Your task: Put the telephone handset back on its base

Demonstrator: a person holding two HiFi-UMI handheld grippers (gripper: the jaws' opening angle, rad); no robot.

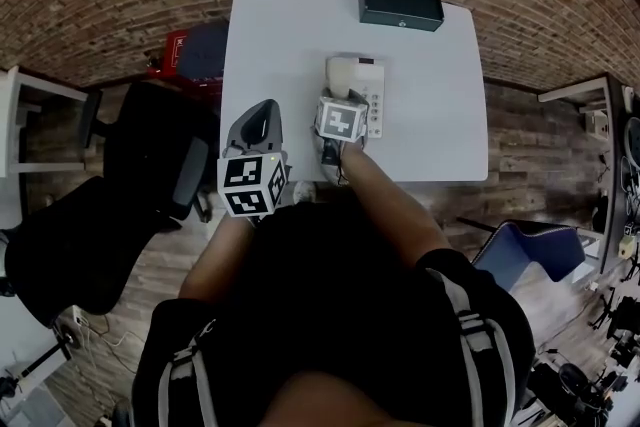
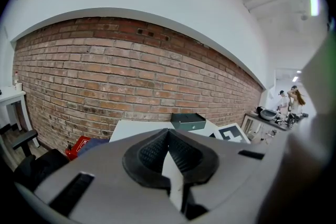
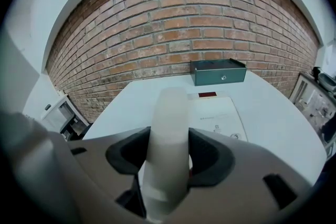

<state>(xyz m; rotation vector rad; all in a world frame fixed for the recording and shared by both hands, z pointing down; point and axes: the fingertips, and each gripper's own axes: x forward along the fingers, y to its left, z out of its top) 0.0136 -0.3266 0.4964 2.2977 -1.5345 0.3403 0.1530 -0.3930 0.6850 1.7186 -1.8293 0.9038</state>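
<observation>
The pale telephone handset [image 3: 169,113] stands between the jaws of my right gripper [image 3: 169,157], which is shut on it. In the head view the handset [image 1: 345,72] lies over the left side of the white telephone base [image 1: 374,100], near the middle of the white table [image 1: 280,35]. Whether it touches the base I cannot tell. The base [image 3: 220,115] with its keypad shows just right of the handset. My left gripper [image 1: 262,115] hovers over the table's front left part, shut and holding nothing [image 2: 168,152].
A dark green box [image 1: 400,2] sits at the table's far edge by the brick wall. A black office chair [image 1: 120,205] and a red case [image 1: 172,50] are to the left, and a blue chair [image 1: 525,260] to the right. People [image 2: 291,98] stand far off.
</observation>
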